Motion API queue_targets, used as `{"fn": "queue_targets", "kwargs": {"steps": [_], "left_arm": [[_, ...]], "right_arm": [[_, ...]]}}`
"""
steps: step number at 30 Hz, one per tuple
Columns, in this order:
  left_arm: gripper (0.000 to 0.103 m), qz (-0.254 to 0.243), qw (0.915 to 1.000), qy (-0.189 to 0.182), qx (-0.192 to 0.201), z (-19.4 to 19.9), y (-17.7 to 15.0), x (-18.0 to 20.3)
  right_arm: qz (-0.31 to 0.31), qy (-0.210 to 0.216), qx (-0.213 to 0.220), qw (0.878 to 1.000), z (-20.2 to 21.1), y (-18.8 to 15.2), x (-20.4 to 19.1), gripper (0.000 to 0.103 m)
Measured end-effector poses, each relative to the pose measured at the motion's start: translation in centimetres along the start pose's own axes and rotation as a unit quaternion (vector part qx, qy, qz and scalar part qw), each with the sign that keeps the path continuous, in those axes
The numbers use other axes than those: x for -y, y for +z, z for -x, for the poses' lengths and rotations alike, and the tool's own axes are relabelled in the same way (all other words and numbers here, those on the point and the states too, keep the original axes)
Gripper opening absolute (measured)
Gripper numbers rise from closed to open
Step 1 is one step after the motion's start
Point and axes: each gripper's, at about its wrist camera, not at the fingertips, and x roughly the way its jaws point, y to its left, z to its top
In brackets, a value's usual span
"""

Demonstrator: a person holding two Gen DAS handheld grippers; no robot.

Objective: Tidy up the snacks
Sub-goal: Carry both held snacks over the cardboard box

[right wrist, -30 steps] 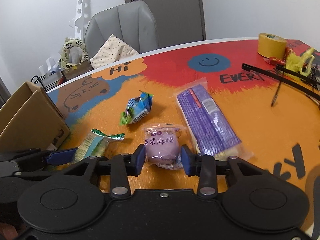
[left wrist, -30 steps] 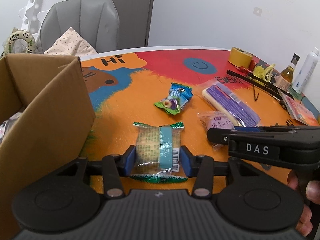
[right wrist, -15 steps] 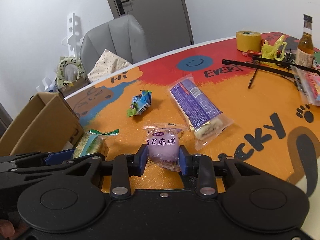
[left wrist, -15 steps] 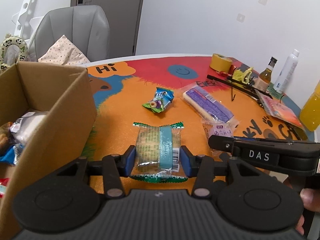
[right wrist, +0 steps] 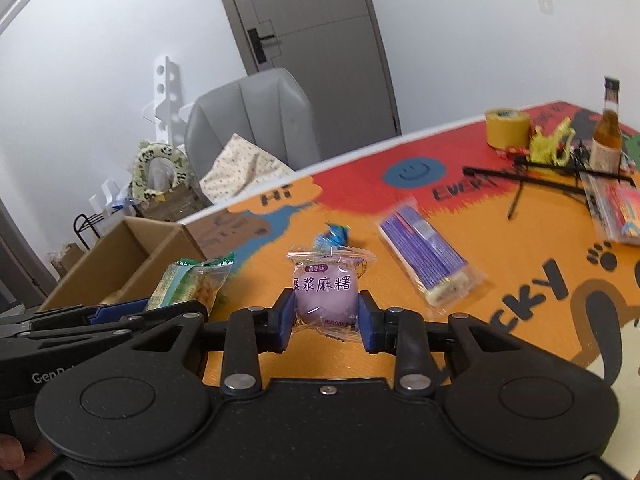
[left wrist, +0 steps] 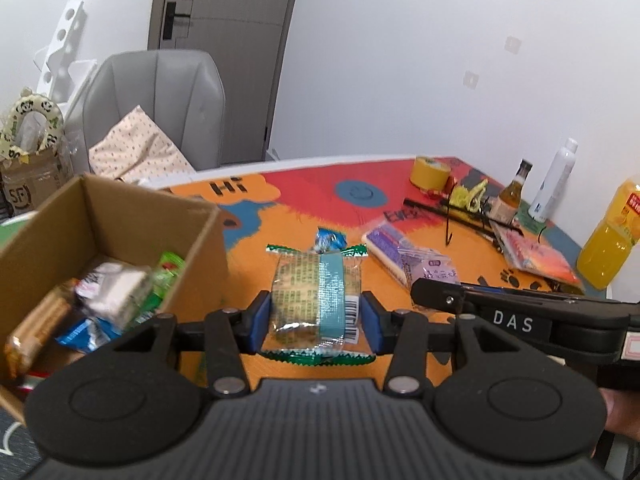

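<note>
My left gripper [left wrist: 316,318] is shut on a clear cracker packet with a teal band and green edges [left wrist: 316,300], held above the orange table. Left of it stands an open cardboard box [left wrist: 100,216] with several snacks inside. My right gripper [right wrist: 326,320] is shut on a purple mochi packet [right wrist: 326,296], also lifted off the table. In the right wrist view the left gripper's cracker packet [right wrist: 188,288] hangs near the box [right wrist: 132,252]. A small blue candy packet [right wrist: 332,236] and a long purple packet [right wrist: 428,256] lie on the table beyond.
At the table's far right are a yellow tape roll [left wrist: 430,172], a brown bottle [left wrist: 510,196], a white bottle [left wrist: 554,184], an orange juice bottle [left wrist: 610,236], black sticks [right wrist: 532,180] and a red packet [left wrist: 536,256]. A grey chair [left wrist: 160,100] stands behind the table.
Both grippers have risen with their packets. The left one has drawn nearer the box, whose inside now shows. The right gripper's mochi packet has left the table.
</note>
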Motion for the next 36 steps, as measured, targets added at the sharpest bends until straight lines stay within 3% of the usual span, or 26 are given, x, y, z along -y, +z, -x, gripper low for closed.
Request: {"fn": "queue_targets", "kwargs": {"steps": [18, 36], "left_arm": [[0.046, 0.021, 0.9988, 0.029, 0.035, 5.4, 1.6, -5.9], [0.048, 0.064, 0.9966, 0.050, 0.011, 5.7, 0.9, -12.3]], "right_arm": [[0.045, 0.054, 0.020, 0.997, -0.4, 2.0, -7.9, 0.031], [0.082, 0.066, 0.001, 0.994, -2.1, 1.7, -14.3, 0.031]]}}
